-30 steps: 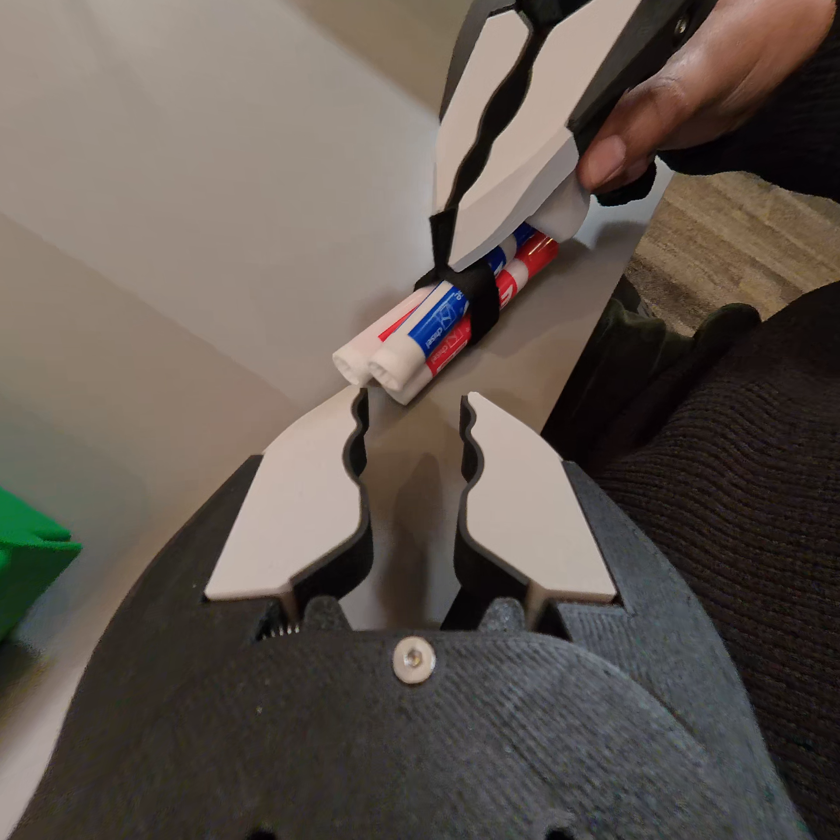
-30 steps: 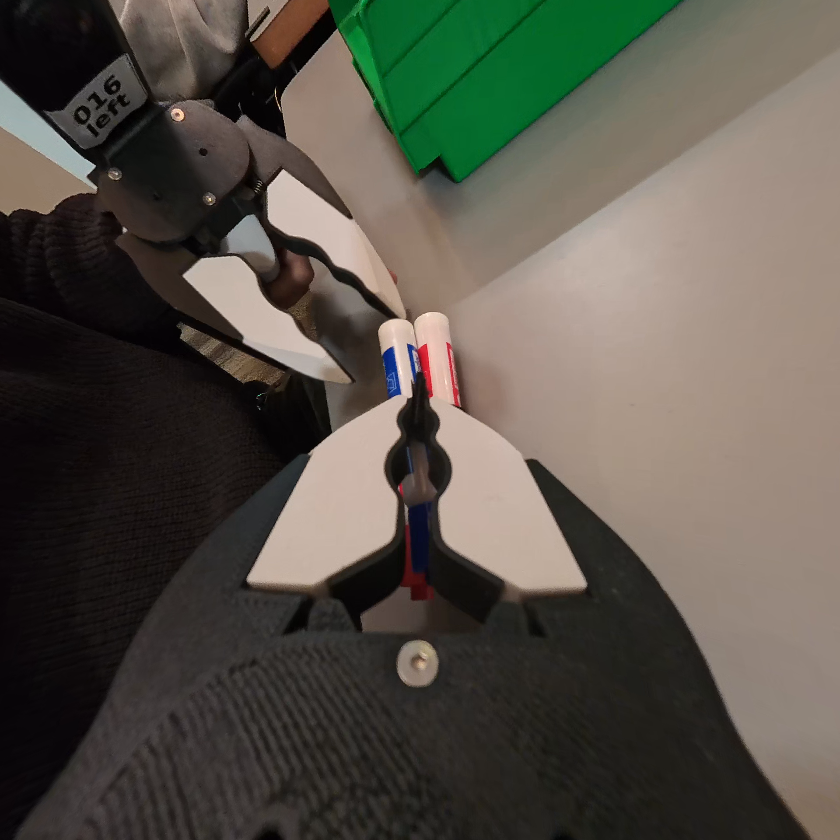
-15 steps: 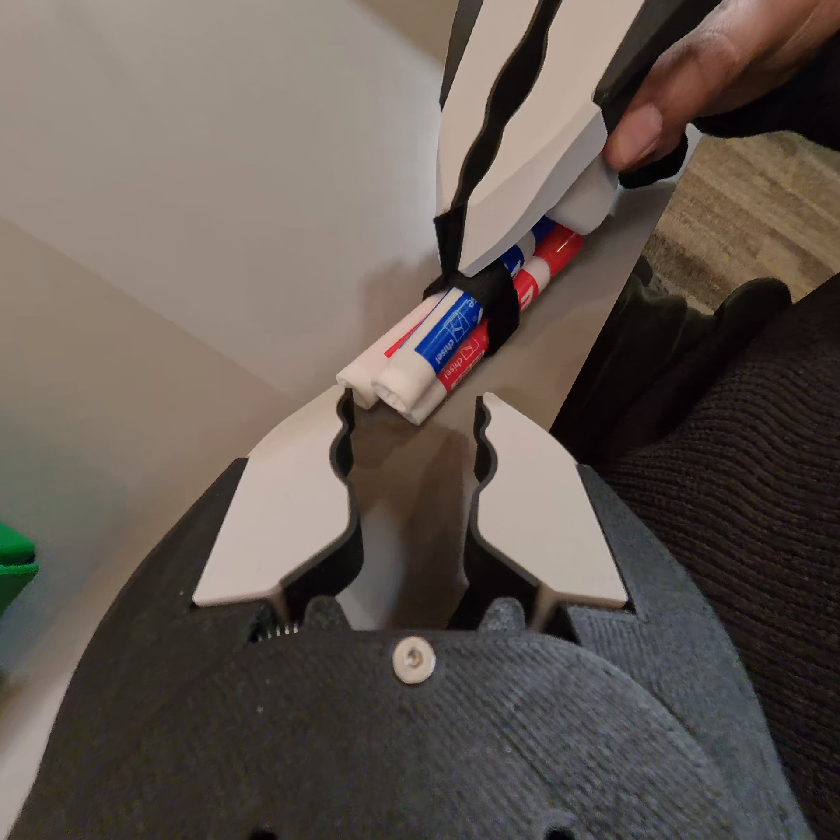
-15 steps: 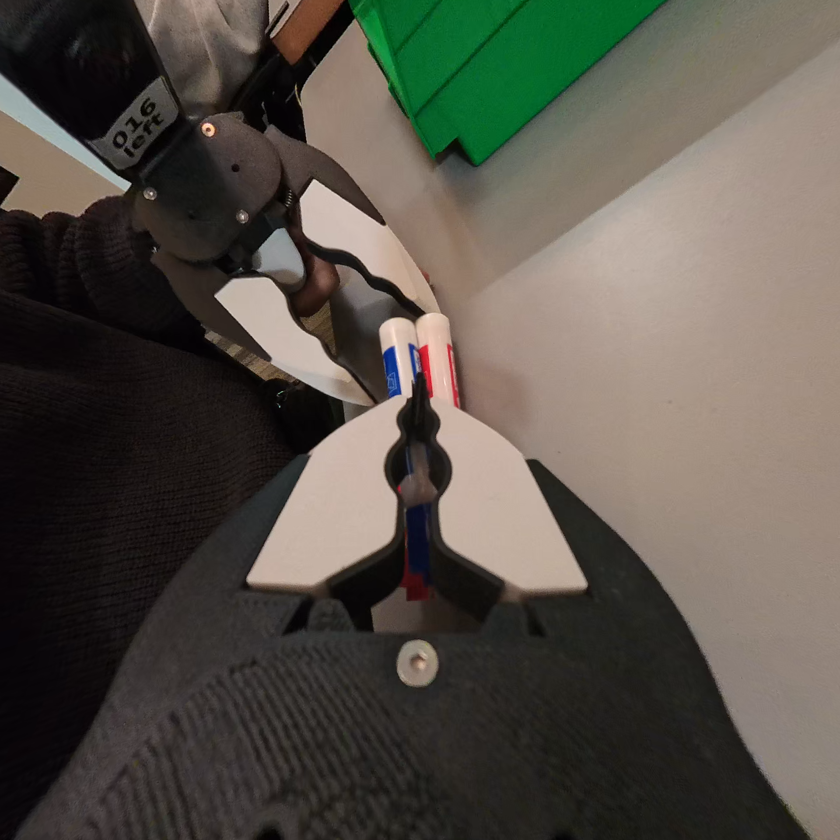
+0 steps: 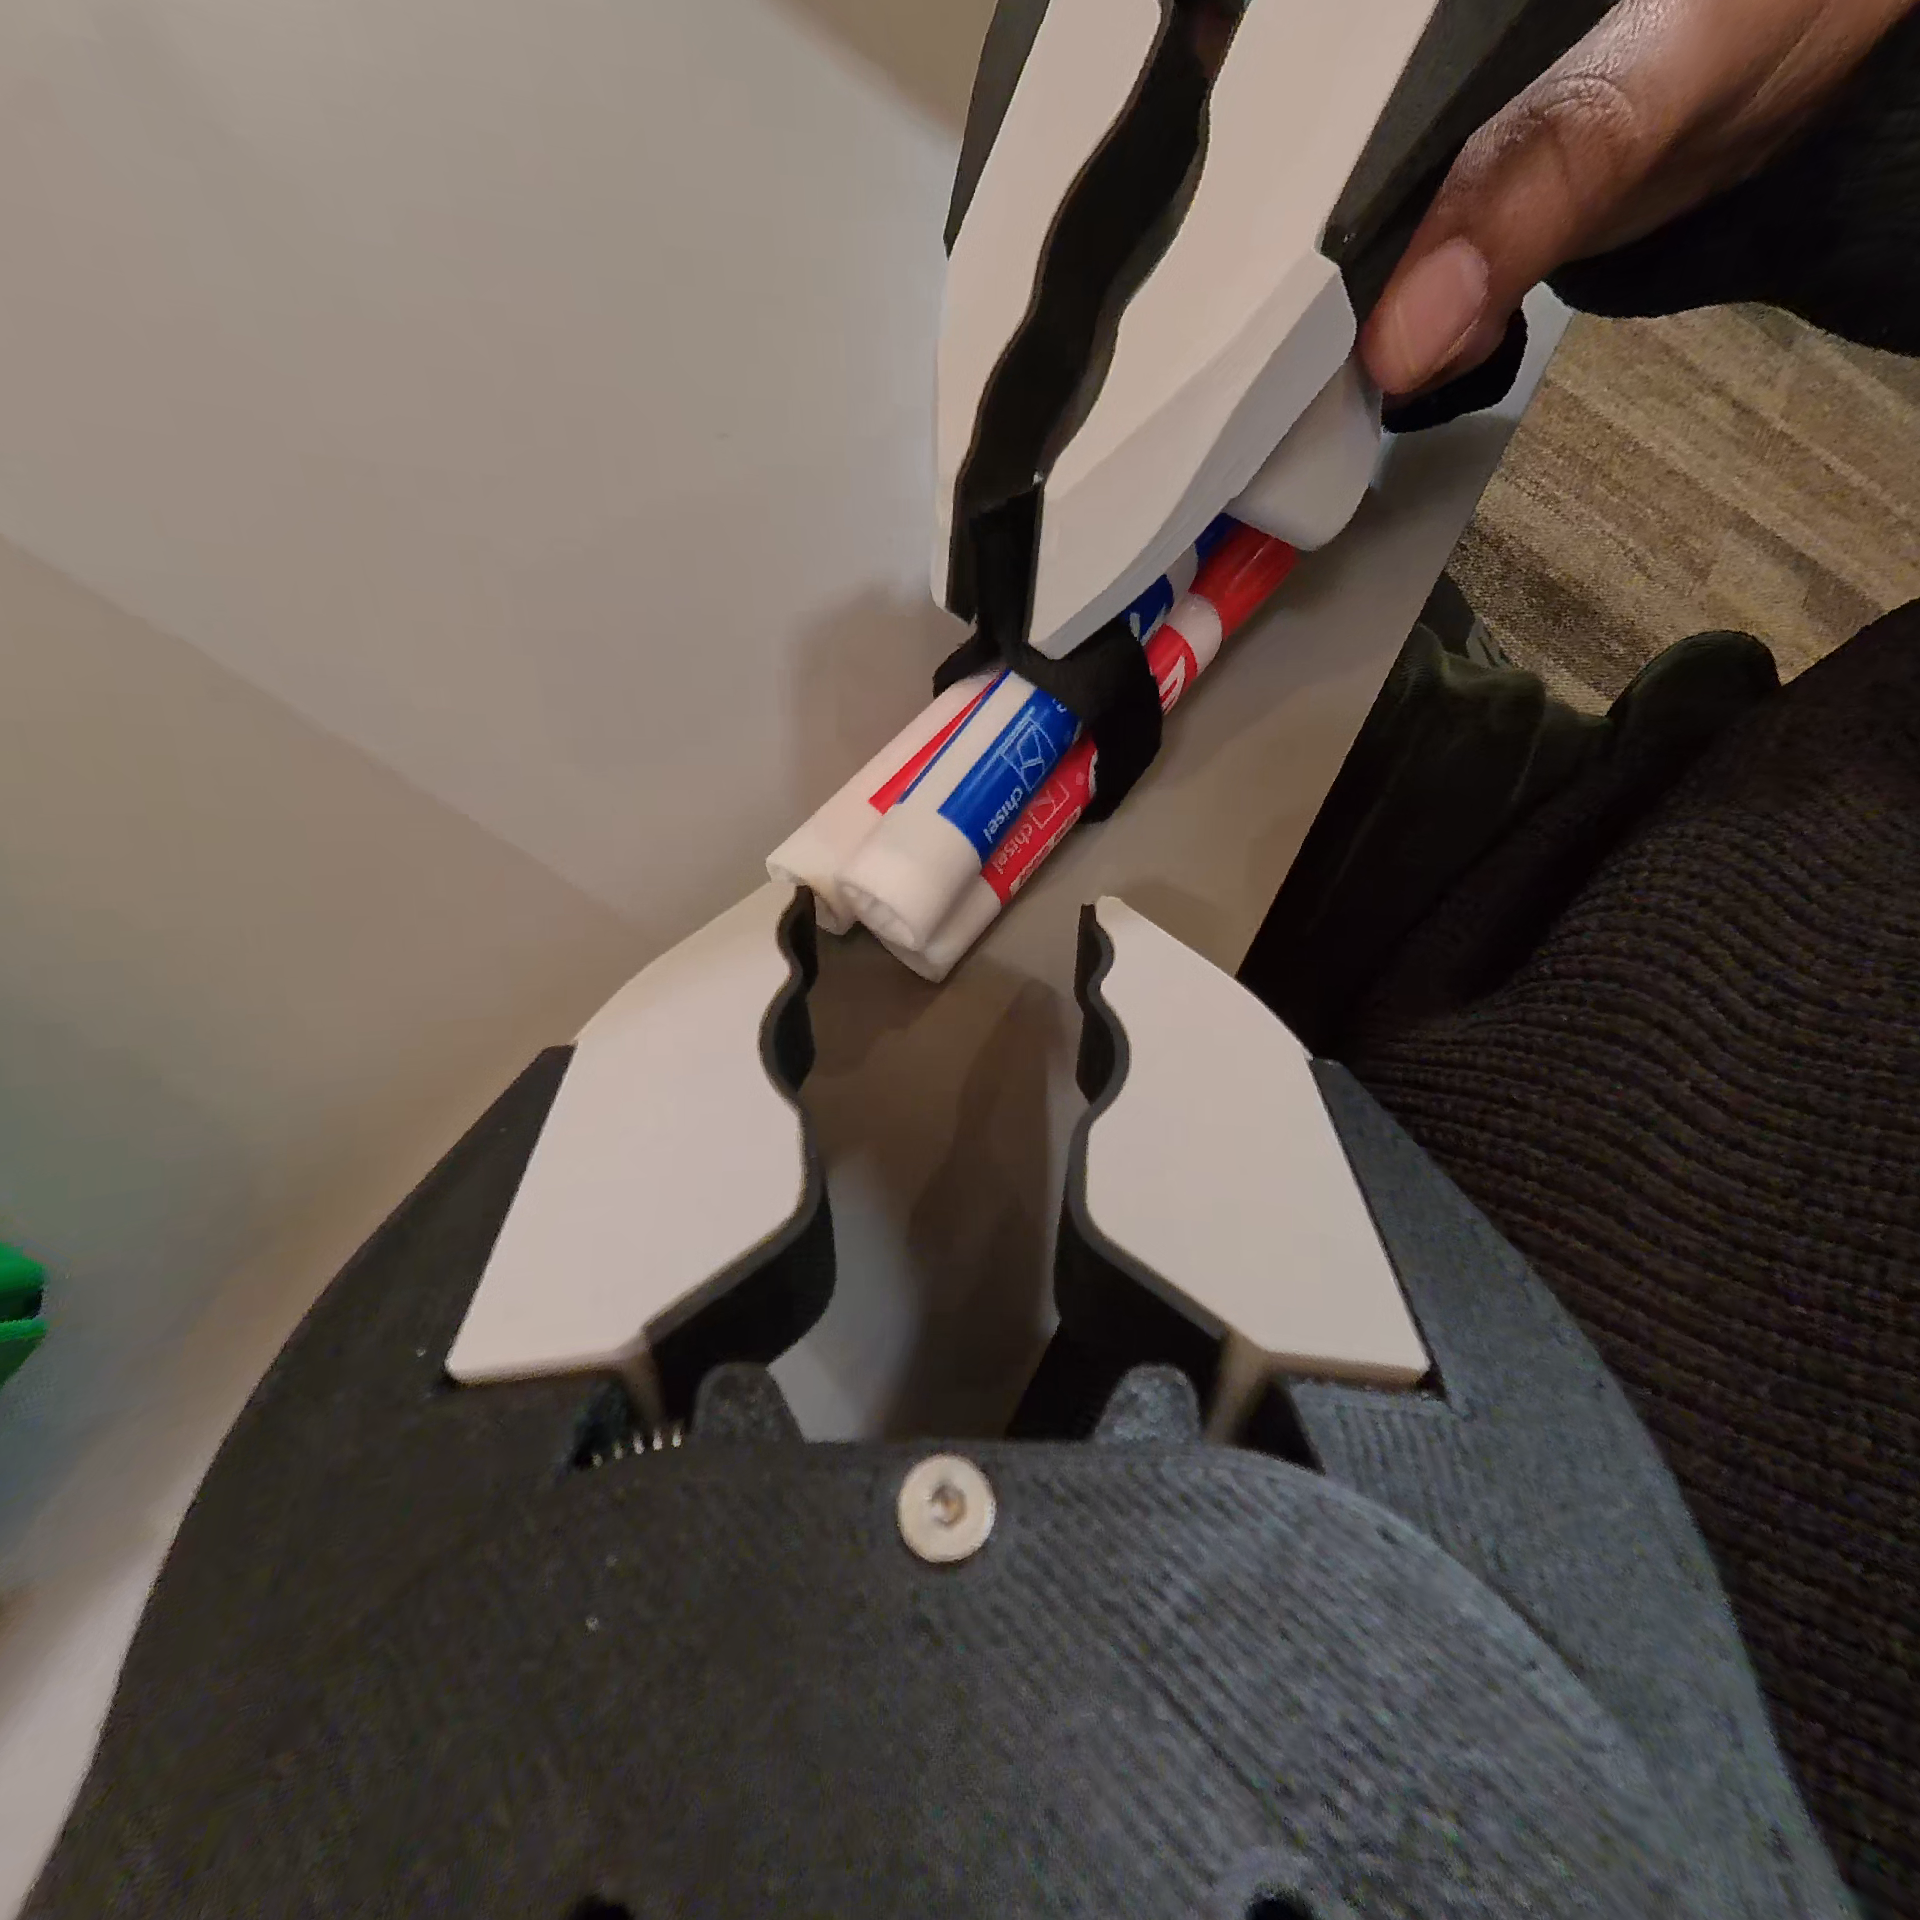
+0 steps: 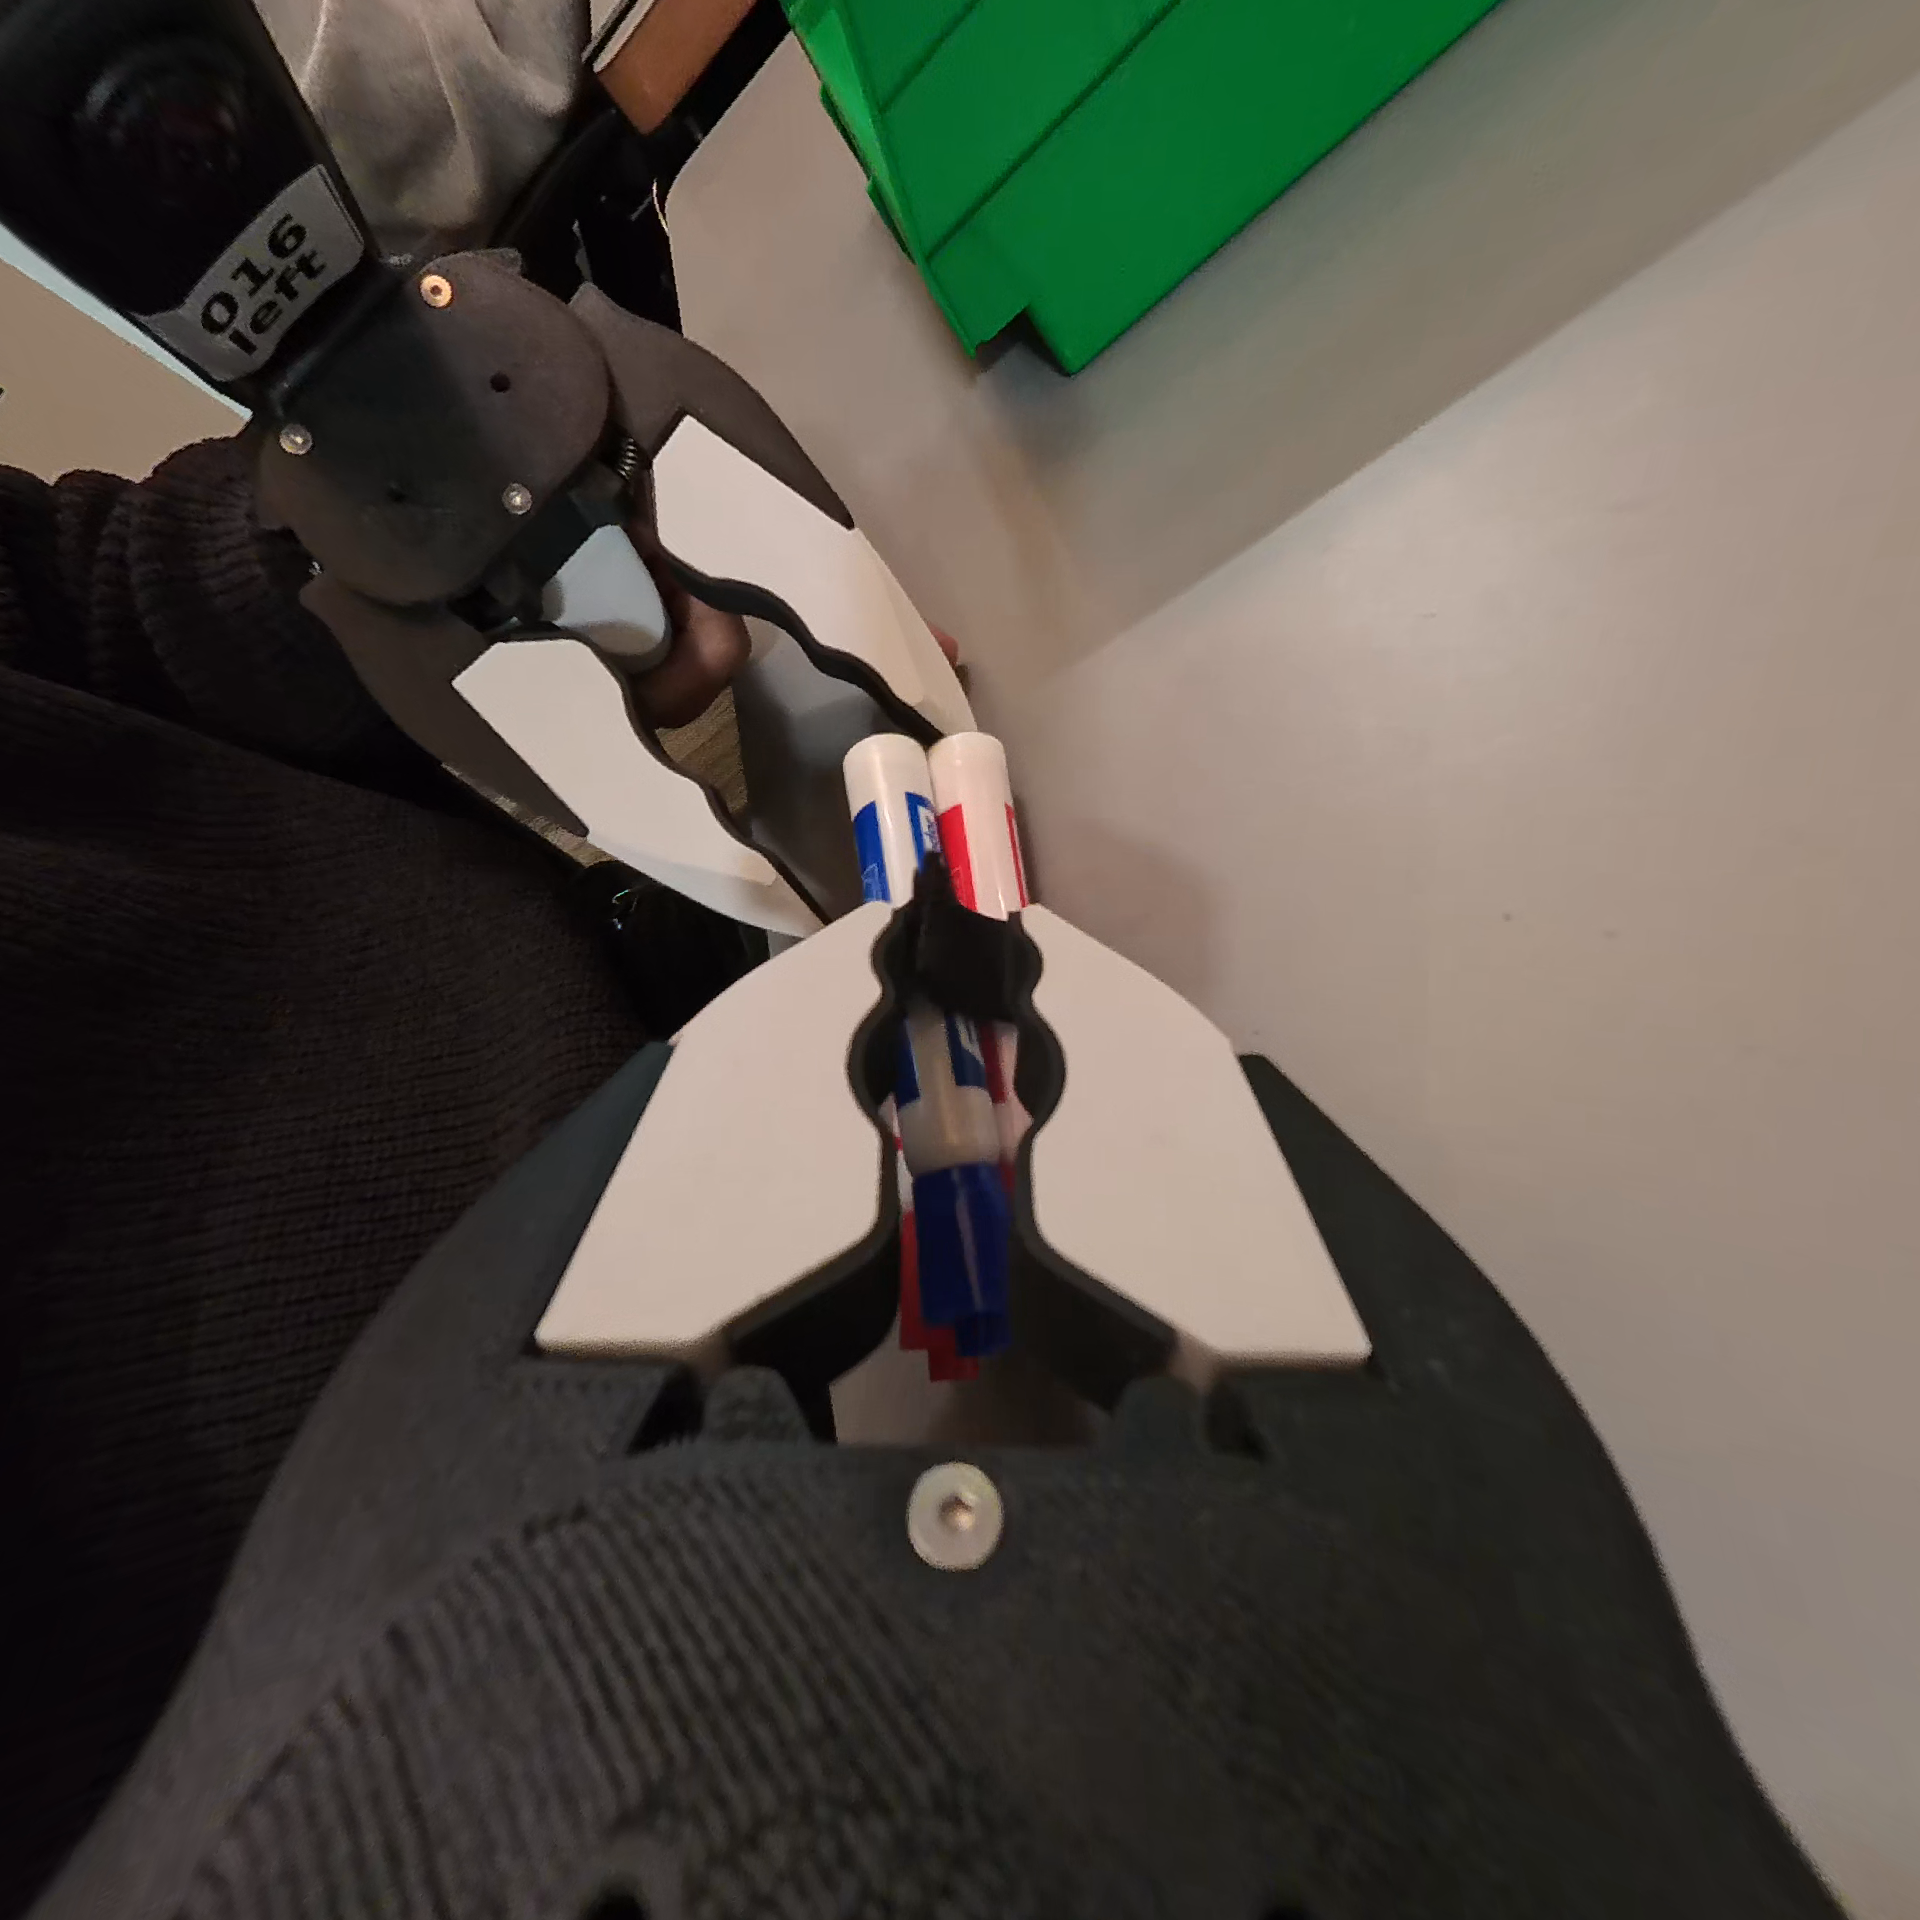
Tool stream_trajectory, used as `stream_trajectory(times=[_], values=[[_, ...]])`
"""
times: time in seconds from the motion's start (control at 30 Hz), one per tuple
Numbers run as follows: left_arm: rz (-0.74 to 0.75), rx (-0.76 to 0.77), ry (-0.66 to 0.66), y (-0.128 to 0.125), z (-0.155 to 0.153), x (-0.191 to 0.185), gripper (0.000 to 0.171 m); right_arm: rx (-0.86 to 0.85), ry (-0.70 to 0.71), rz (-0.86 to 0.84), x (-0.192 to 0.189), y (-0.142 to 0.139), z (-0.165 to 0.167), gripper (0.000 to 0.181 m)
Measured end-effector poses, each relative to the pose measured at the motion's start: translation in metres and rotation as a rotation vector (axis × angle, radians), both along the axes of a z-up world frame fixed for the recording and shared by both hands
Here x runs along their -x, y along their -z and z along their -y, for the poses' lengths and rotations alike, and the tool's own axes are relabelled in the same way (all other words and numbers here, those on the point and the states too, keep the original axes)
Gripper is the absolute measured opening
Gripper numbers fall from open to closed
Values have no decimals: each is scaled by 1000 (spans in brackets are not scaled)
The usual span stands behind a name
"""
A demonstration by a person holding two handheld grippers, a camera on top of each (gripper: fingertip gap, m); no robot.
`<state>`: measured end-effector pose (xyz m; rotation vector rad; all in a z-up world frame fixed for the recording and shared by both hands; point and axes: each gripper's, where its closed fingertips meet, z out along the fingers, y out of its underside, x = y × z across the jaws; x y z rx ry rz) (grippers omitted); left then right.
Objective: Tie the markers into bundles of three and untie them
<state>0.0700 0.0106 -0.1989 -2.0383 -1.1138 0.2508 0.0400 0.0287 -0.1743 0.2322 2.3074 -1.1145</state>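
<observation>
The right gripper (image 6: 951, 914) is seen closed on the black strap (image 5: 1117, 717) that binds a bundle of markers (image 5: 966, 821), the strap's tab pinched between its fingertips. The bundle, red and blue markers with white ends, lies on the pale table (image 5: 436, 436) near its right edge, white ends toward the left gripper (image 5: 940, 920). That gripper is held wide apart, nothing between its fingers; its left fingertip (image 5: 795, 920) is just at the bundle's nearest white end, whether touching cannot be told. A hand (image 5: 1621, 166) is seen gripping the right gripper from the far right. A dark knitted sleeve (image 5: 1662, 1195) fills the right side. Green bins (image 6: 1122, 156) are stacked at the far end of the table in the right wrist view.
</observation>
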Motion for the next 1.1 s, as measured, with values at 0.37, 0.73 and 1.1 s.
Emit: stream_trajectory(times=[0.37,0.73,1.1], values=[[2,0,15,0,-3,-2,49,7,-34,-11,-5,-2,-1,7],[-9,11,-1,-2,4,-2,52,30,-20,-80,0,-13,-2,3],[-29,-90,-106,-17,17,8,57,178,218,-158,71,-91,-26,3]])
